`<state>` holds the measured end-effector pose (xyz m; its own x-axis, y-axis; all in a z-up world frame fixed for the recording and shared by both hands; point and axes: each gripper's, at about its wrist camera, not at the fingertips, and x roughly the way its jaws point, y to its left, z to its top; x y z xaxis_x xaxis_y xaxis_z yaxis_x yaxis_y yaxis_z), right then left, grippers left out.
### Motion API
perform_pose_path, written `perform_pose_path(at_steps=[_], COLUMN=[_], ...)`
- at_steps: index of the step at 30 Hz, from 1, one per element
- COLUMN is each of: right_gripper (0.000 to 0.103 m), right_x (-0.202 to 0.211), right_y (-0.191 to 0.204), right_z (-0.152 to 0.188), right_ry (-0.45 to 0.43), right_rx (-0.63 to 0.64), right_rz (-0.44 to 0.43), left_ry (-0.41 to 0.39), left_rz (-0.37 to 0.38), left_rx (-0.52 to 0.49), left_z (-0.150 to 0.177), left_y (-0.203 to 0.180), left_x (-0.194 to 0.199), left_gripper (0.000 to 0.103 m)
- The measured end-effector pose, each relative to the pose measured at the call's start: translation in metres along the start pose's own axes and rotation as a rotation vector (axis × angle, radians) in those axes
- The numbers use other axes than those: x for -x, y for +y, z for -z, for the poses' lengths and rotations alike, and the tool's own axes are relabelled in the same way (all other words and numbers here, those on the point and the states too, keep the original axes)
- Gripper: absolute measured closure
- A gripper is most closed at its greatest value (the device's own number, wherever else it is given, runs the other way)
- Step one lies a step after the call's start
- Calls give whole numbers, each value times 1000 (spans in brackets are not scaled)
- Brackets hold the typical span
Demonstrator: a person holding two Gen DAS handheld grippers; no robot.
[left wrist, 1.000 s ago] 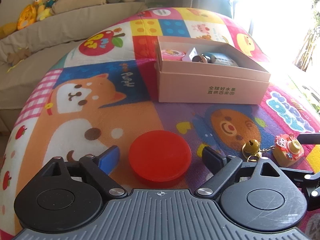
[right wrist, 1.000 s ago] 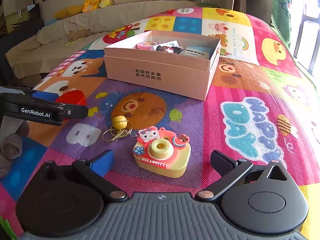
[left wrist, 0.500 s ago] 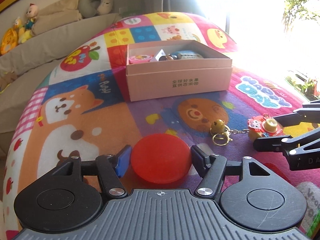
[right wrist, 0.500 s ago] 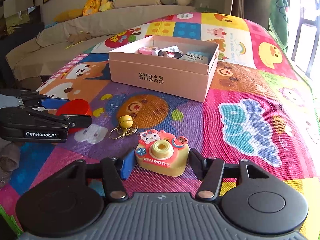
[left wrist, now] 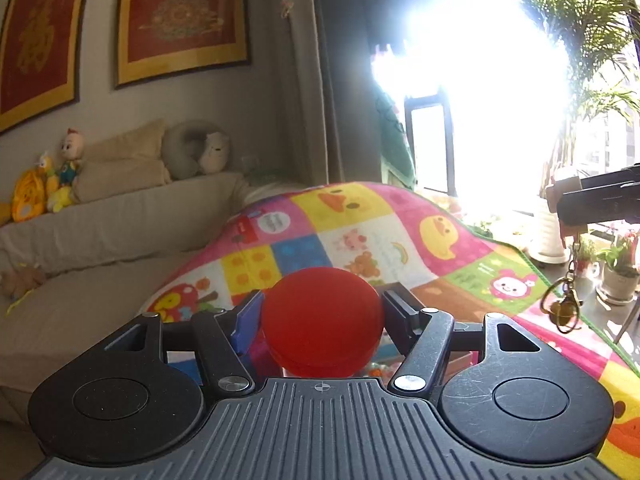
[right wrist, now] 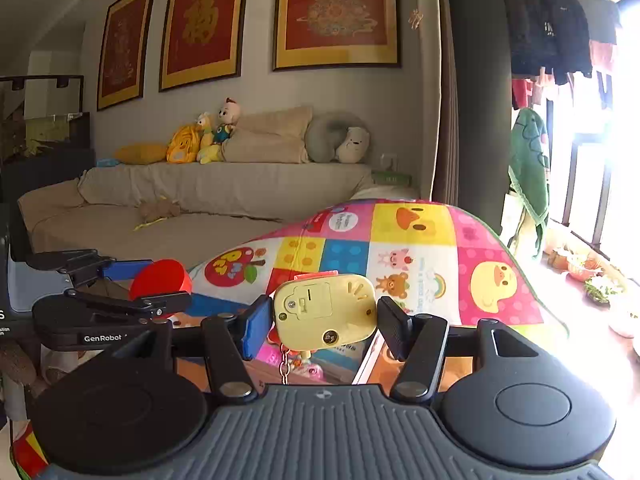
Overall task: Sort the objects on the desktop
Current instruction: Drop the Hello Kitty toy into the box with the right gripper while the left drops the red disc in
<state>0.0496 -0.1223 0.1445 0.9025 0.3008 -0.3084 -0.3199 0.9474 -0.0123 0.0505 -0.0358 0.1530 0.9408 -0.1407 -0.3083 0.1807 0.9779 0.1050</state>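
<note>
My left gripper (left wrist: 322, 312) is shut on a flat red disc (left wrist: 322, 326), lifted clear above the colourful cartoon mat (left wrist: 360, 232). My right gripper (right wrist: 325, 322) is shut on a yellow toy camera (right wrist: 325, 312), seen from its back, its chain (right wrist: 284, 368) dangling below. In the right wrist view the left gripper (right wrist: 120, 292) with the red disc (right wrist: 160, 280) hangs at the left. In the left wrist view the right gripper (left wrist: 596, 200) enters from the right, the keychain's bell (left wrist: 562, 312) hanging under it. A strip of the pink box (right wrist: 370, 360) shows beneath the camera.
The mat (right wrist: 420, 248) covers the table beyond both grippers. A beige sofa (right wrist: 180, 208) with plush toys (right wrist: 208, 132) stands behind. Bright window glare (left wrist: 480, 100) washes out the right side. Potted plants (left wrist: 620, 272) sit on the floor at the right.
Both grippers closed, the left on the red disc and the right on the toy camera, then rose off the mat. Both views tilted up toward the wall and sofa.
</note>
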Motion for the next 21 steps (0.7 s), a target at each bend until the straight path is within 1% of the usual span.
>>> perform_pose_path(at_steps=[1, 3, 4, 5, 7, 8, 9, 10, 12, 14, 16, 19, 21], right_gripper=[45, 45, 45, 45, 45, 45, 45, 45, 45, 46, 46, 46, 44], right_x=[-7, -22, -32, -43, -65, -75, -83, -93, -113, -136, -158, -185, -194], right_y=[-3, -6, -8, -9, -12, -14, -16, -19, -24, -26, -24, -22, -24], right_z=[-5, -12, -15, -17, -19, -18, -17, -15, -12, -8, -4, 3, 12], right_ry=[0, 7, 18, 31, 67, 81, 92, 109, 145, 181, 200, 207, 235], right_rx=[0, -2, -3, -6, -16, -21, -28, -41, -75, -108, -140, -183, -231], right_rz=[12, 24, 29, 41, 64, 70, 75, 75, 62, 49, 41, 42, 35], left_ry=[5, 21, 49, 76, 99, 105, 110, 120, 147, 192, 231, 257, 270], left_rz=[16, 13, 1, -9, -23, -14, -7, -5, -16, -33, -40, -56, -71], left_rx=[8, 18, 30, 46, 99, 127, 142, 148, 119, 75, 61, 87, 118], left_z=[-4, -8, -8, -6, 4, 12, 20, 34, 56, 80, 97, 113, 122], left_y=[0, 1, 2, 5, 16, 22, 24, 27, 25, 19, 17, 18, 21], left_x=[-18, -52, -70, -83, -92, -88, -84, -75, -62, -48, -40, -30, -22], left_gripper=[34, 33, 26, 23, 17, 14, 8, 7, 7, 7, 6, 4, 3])
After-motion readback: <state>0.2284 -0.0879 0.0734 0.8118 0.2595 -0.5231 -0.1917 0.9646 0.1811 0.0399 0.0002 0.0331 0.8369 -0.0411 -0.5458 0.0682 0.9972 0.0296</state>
